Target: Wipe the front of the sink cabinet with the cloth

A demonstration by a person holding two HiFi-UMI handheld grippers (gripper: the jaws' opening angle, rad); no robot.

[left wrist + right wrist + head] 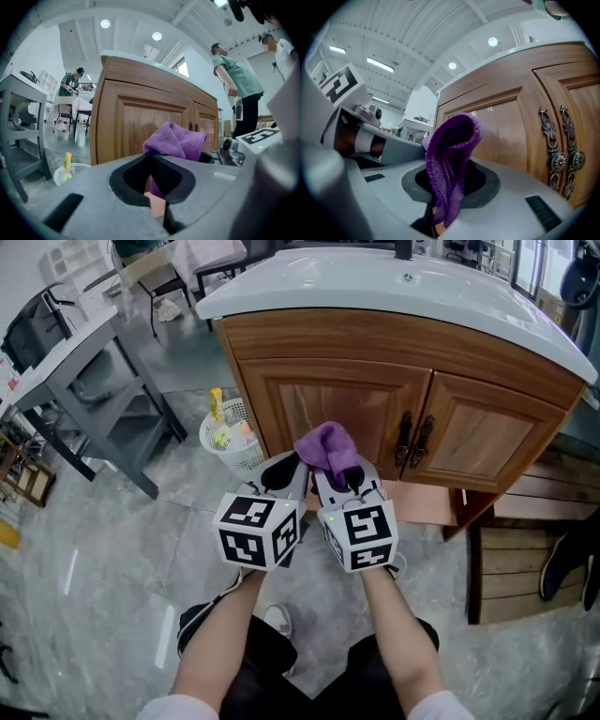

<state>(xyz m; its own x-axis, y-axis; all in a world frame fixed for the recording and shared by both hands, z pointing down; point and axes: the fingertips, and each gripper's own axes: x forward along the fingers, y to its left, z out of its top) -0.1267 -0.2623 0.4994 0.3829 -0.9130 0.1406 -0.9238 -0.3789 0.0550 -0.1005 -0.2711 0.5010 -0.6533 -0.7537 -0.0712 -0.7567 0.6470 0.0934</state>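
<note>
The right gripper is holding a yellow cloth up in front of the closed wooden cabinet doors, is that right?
Not quite: the cloth is purple, not yellow. The right gripper view shows it clamped in the right gripper, held up in front of the closed wooden cabinet doors.

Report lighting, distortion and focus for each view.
Head view: even light, sharp, the cabinet top bowing mildly. Left gripper view: heavy fisheye, dark corners, ceiling lamps flaring, cloth sharp. Right gripper view: same fisheye, cabinet edges curving, cloth crisp.
</note>
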